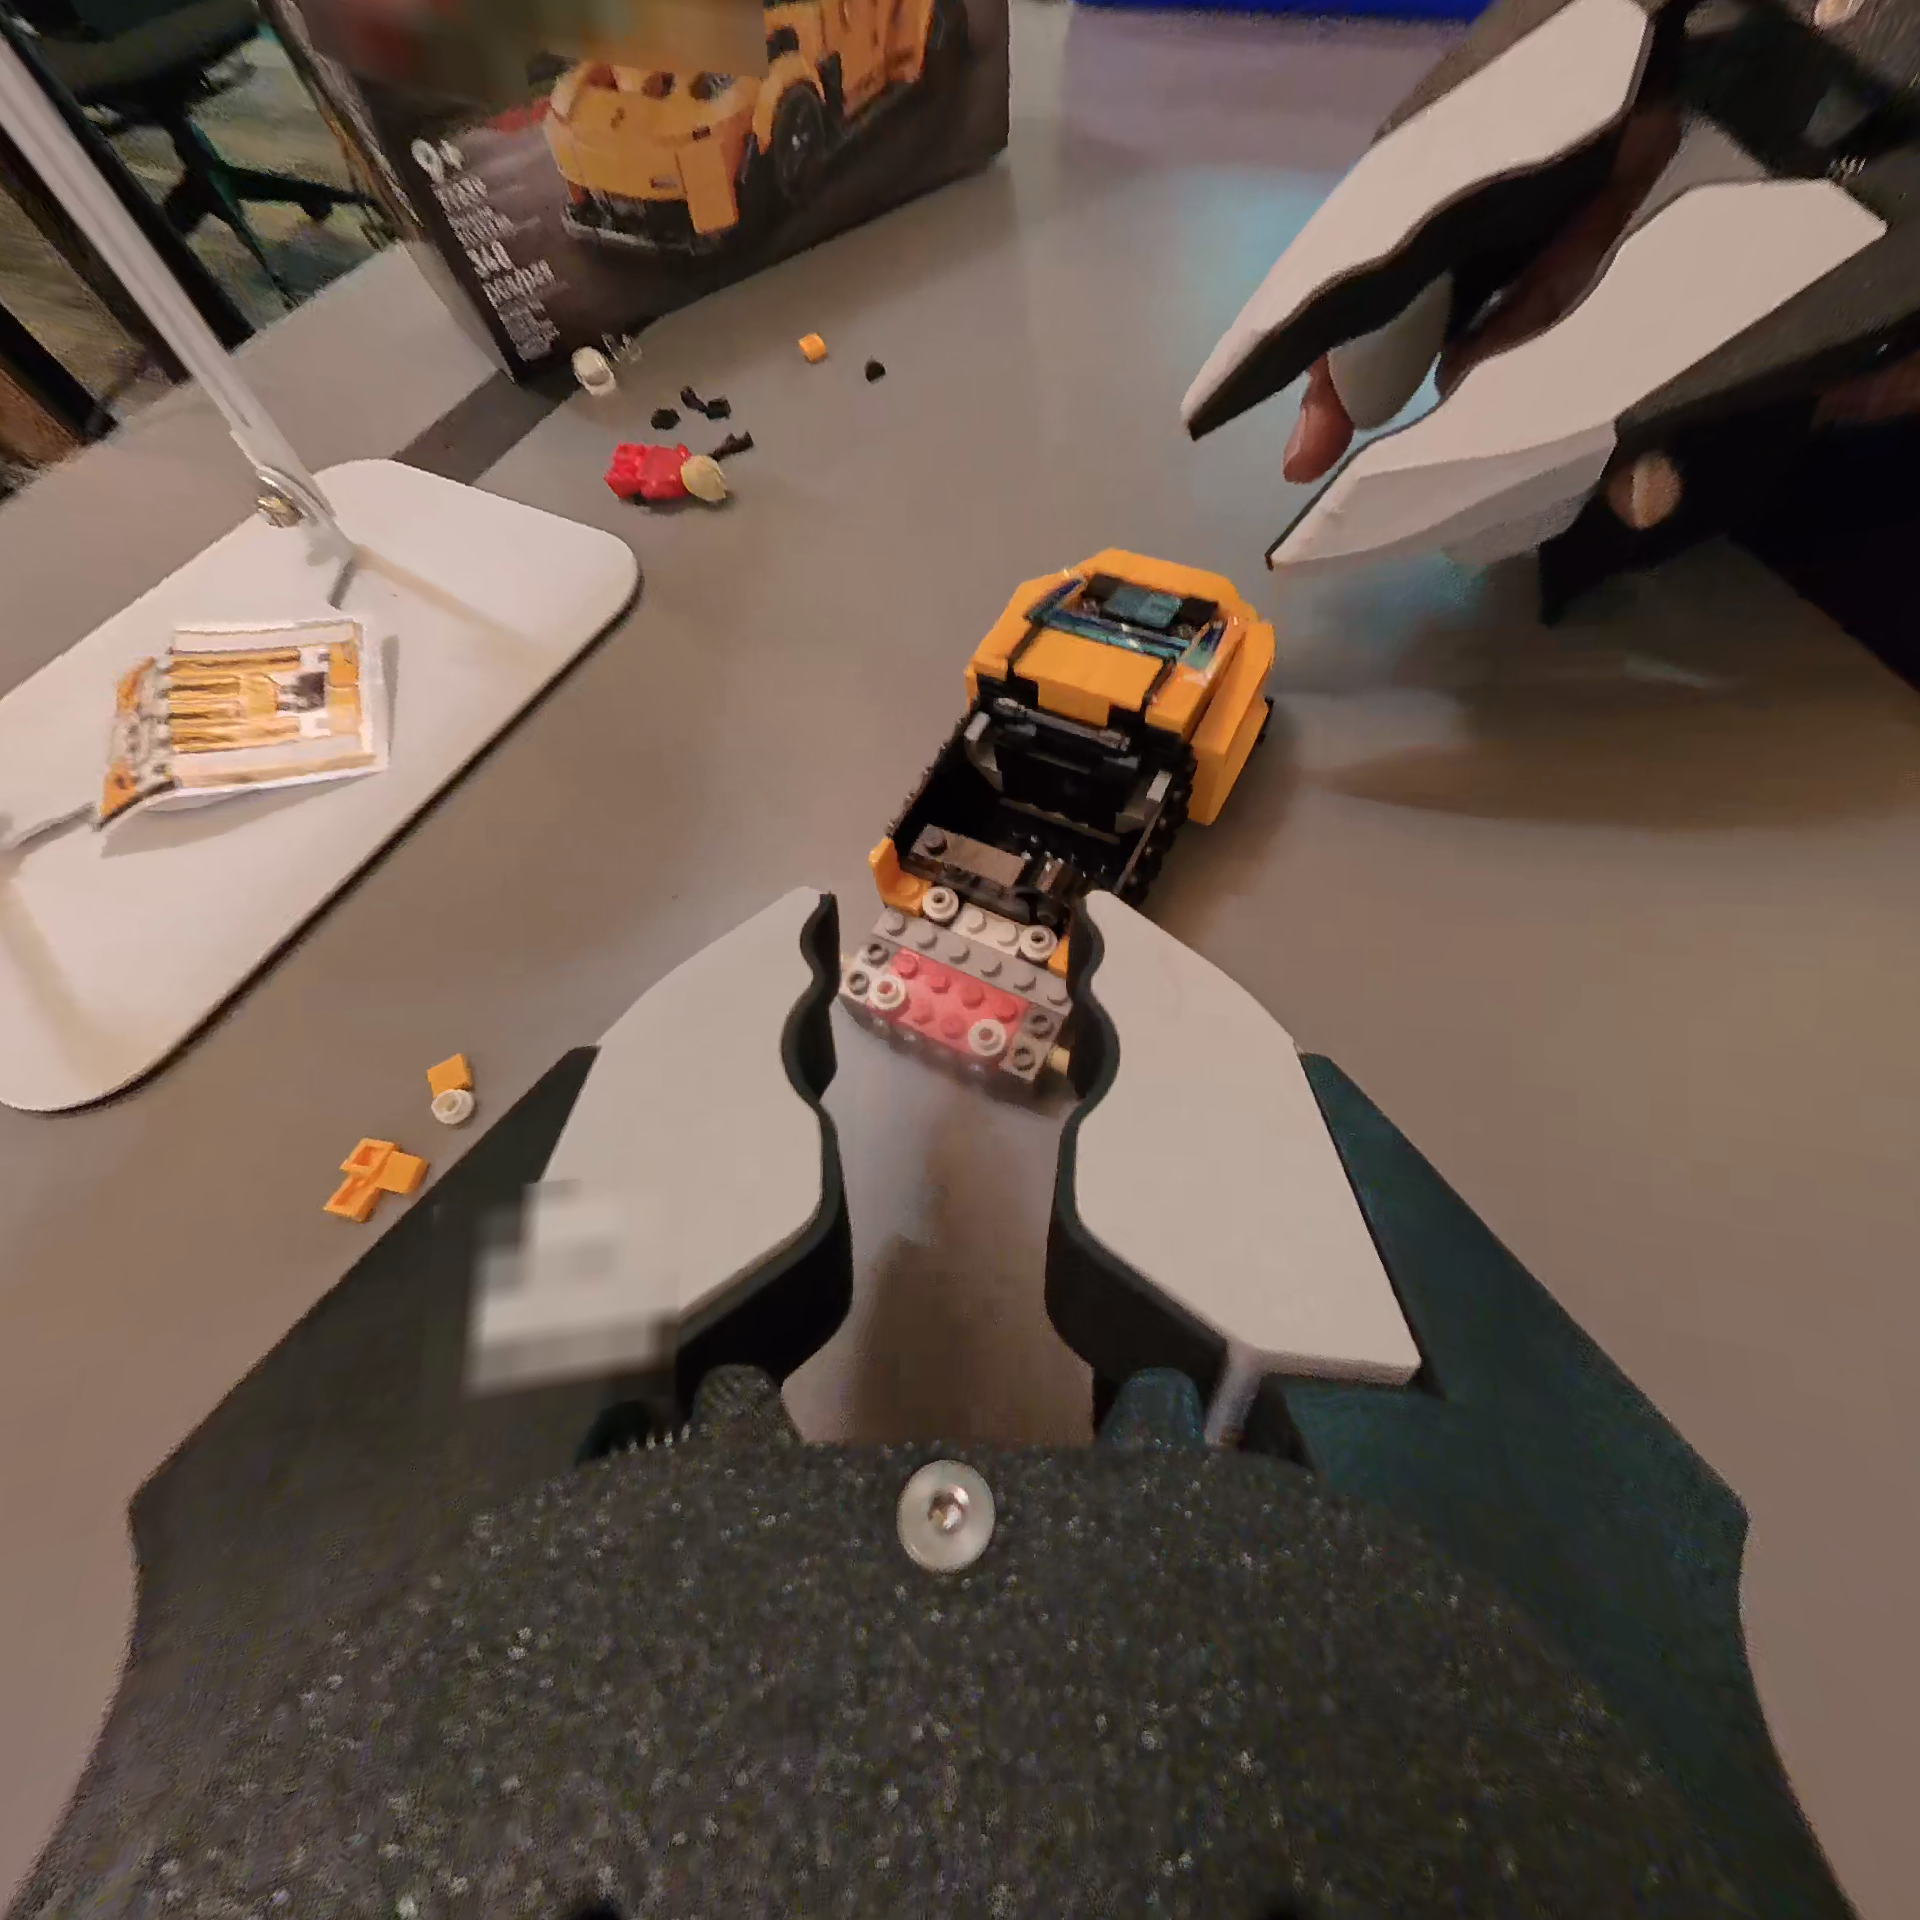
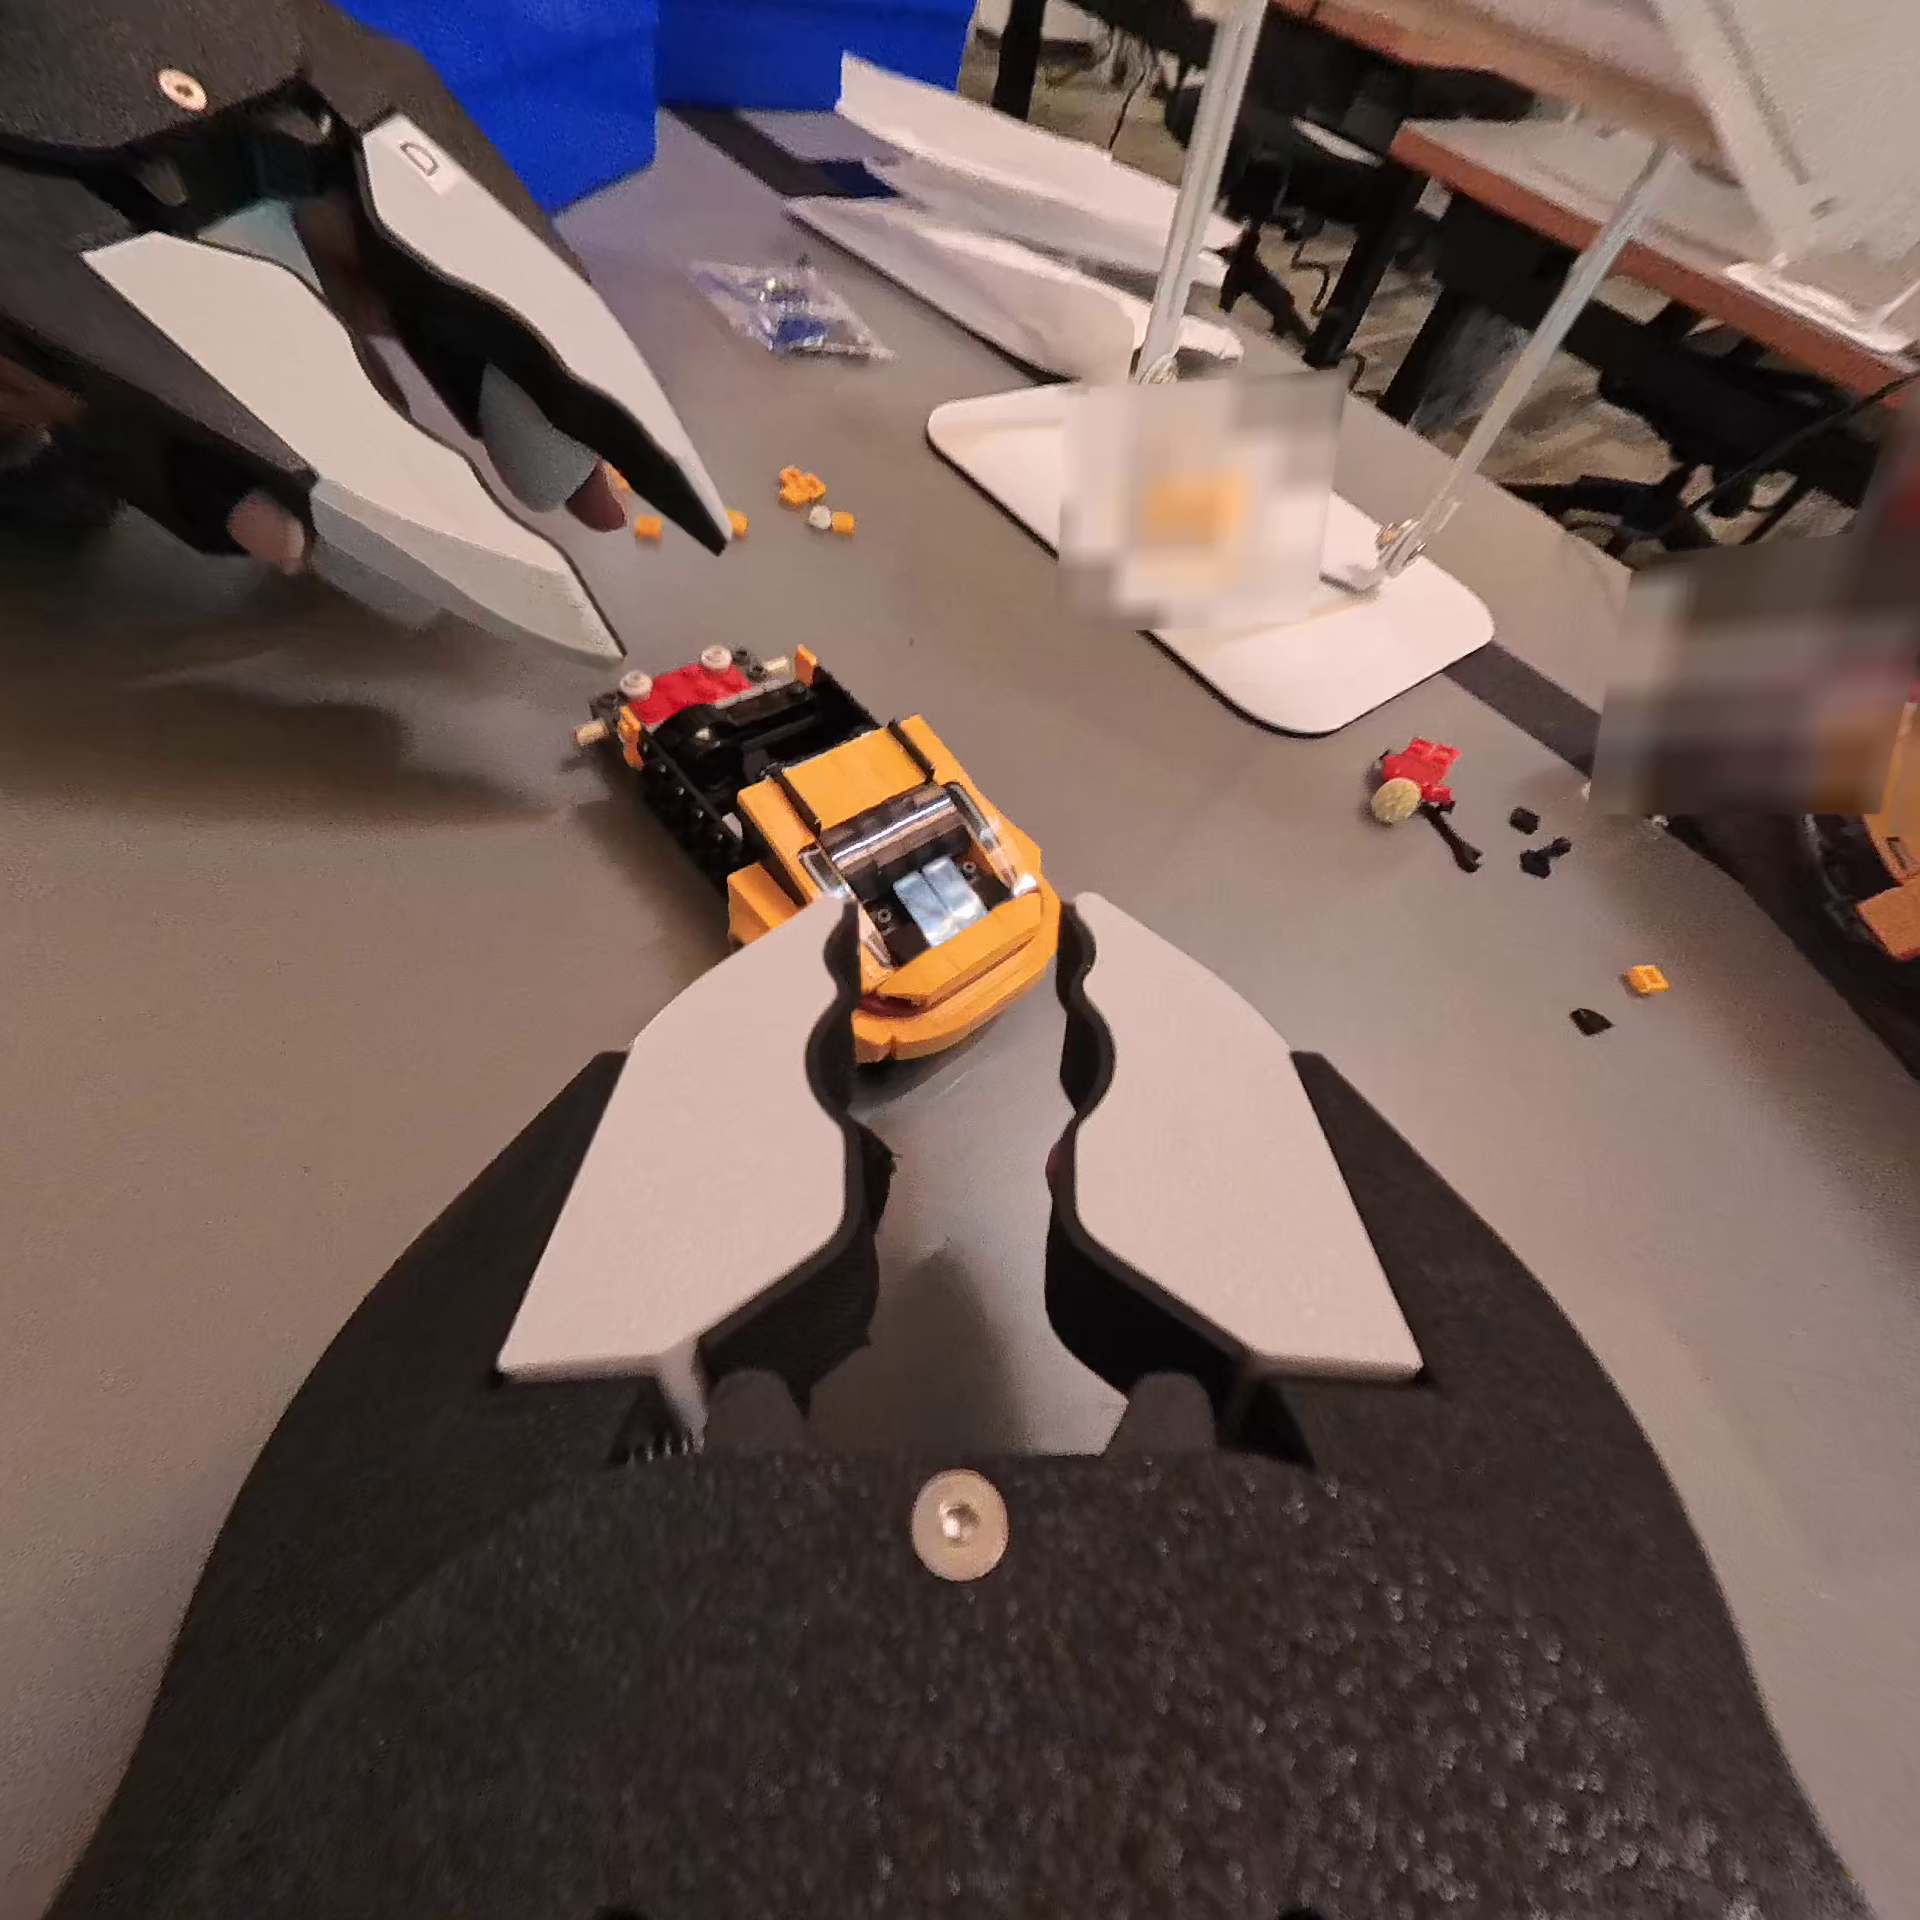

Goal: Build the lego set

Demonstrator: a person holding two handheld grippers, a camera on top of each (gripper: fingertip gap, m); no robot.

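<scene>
Yellow brick car (image 1: 1101,727) is seen partly assembled on the desk (image 1: 1455,1039), loose pieces (image 1: 374,1174) scattered. Left gripper (image 1: 956,914) and right gripper (image 2: 961,914) are held over opposite ends, jaws spread, nothing pinched.

A toy car (image 1: 1091,748) sits on the table (image 1: 1455,1039), one end between the left gripper (image 1: 954,997) fingers, the other between the right gripper (image 2: 954,977) fingers. Left of it a lamp base (image 1: 468,582) carries a booklet (image 1: 249,717). Behind stands a box (image 1: 675,187), loose bricks (image 1: 665,473) before it.
</scene>
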